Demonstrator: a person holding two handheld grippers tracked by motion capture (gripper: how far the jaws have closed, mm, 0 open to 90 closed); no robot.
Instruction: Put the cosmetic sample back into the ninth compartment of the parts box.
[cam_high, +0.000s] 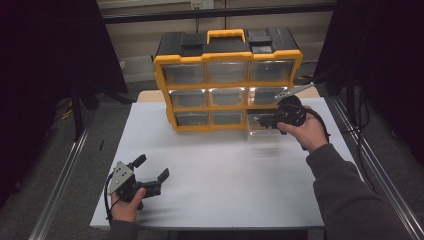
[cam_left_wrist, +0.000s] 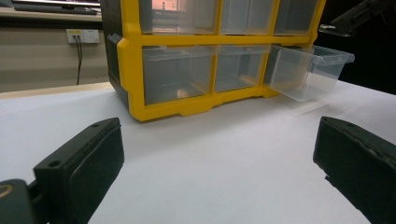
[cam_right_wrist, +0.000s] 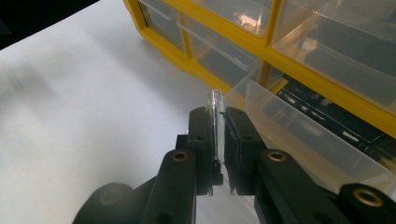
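The right tool (cam_right_wrist: 217, 140) is clamped on the front wall of a clear plastic drawer (cam_right_wrist: 299, 135), its two black jaws pressed together on either side of the thin transparent edge. In the right tool's own view that edge rises straight up between the jaws and sticks out a little past their tips, while the rest of the drawer runs off to the right of the tool, back toward the yellow organiser (cam_right_wrist: 299, 56). The drawer is pulled partway out of the bottom row's end slot, the one nearest this tool, and it hangs tilted, front end lower, just above the white desk (cam_right_wrist: 70, 116).

In the high view the right tool (cam_high: 265, 120) sits directly in front of the organiser's (cam_high: 227, 57) lower right corner, with the drawer (cam_high: 265, 136) just beneath and in front of it.

The left tool (cam_high: 150, 172) rests low over the desk (cam_high: 210, 175), well apart from the organiser, with its jaws spread wide and nothing between them. From the left tool's view the drawer (cam_left_wrist: 310, 70) lies far ahead and to the right of its jaws, with bare desk (cam_left_wrist: 210, 154) between.
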